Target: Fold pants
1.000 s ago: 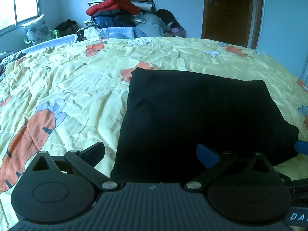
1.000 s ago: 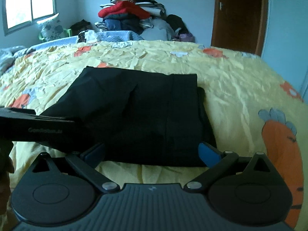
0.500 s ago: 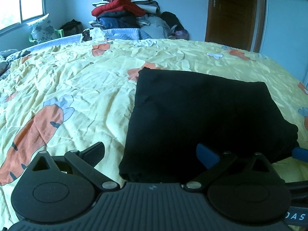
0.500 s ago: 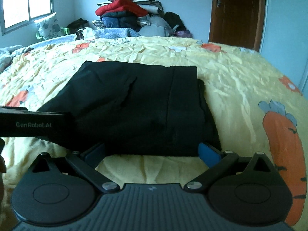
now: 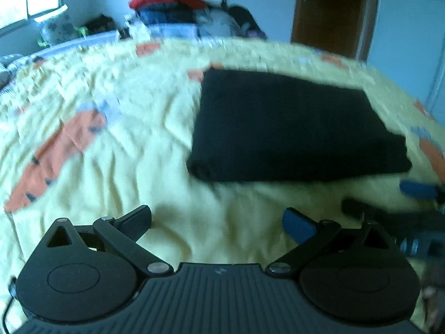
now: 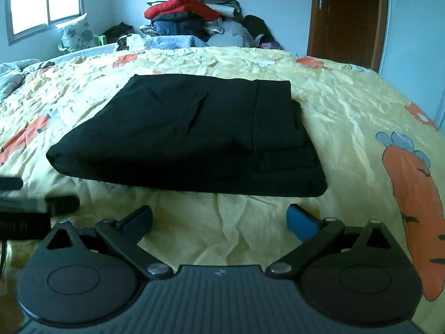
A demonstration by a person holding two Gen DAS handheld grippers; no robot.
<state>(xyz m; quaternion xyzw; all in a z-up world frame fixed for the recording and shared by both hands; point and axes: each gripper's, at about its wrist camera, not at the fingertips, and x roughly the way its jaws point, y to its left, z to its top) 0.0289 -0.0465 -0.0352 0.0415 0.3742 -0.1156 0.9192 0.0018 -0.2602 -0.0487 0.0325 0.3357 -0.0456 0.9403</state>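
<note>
Left wrist view: I've pulled my left gripper (image 5: 217,222) back since half a second ago; its jaws stand apart over bare crumpled yellow sheet (image 5: 133,150), clear of the pants (image 5: 292,130), a soft black folded rectangle mid-bed. Right wrist view: my right gripper (image 6: 219,221) has retreated too, jaws apart and empty, the pants (image 6: 194,136) lying flat, layered edges toward the bed's near edge

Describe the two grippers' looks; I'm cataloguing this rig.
The left gripper and right gripper match: black ribbed body, two round black discs, silver pivot screws, jointed black arms. The fingers carry blue pads. A thin black cable trails the left one.
</note>
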